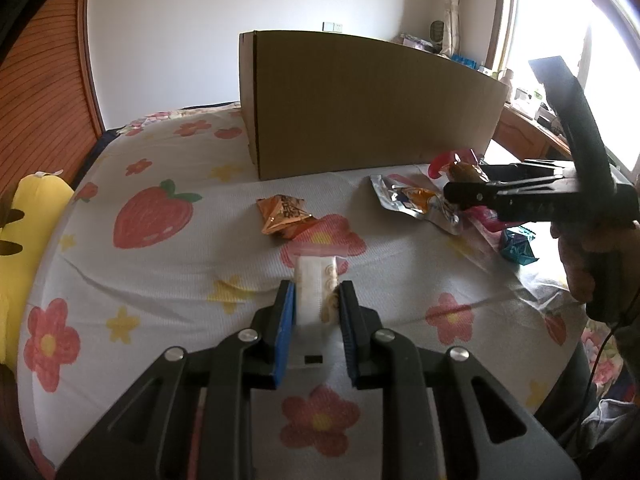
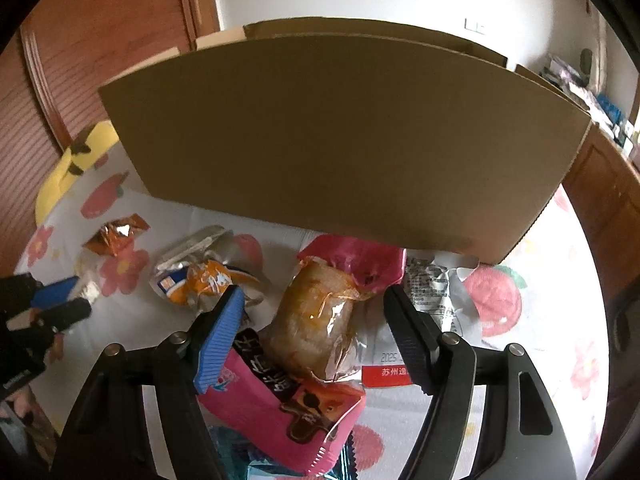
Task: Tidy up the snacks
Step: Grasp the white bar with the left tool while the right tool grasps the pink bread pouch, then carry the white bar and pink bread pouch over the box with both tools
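My left gripper (image 1: pixel 317 294) is shut on a clear zip bag of white snacks (image 1: pixel 316 280) just above the flowered bedsheet. An orange foil packet (image 1: pixel 285 216) lies beyond it. My right gripper (image 2: pixel 314 300) is open, its jaws standing either side of a pink-wrapped bun (image 2: pixel 316 332) without pressing it. A silver and orange packet (image 2: pixel 196 276) lies to its left. The big cardboard box (image 2: pixel 332 144) stands behind the snacks; it also shows in the left wrist view (image 1: pixel 360 108). The right gripper shows in the left wrist view (image 1: pixel 452 194), over the snack pile.
A white printed wrapper (image 2: pixel 432 292) lies right of the bun and a teal packet (image 1: pixel 518 246) near the bed's edge. A yellow plush pillow (image 1: pixel 28 216) lies at the left. A wooden desk with clutter (image 1: pixel 532 120) stands by the window.
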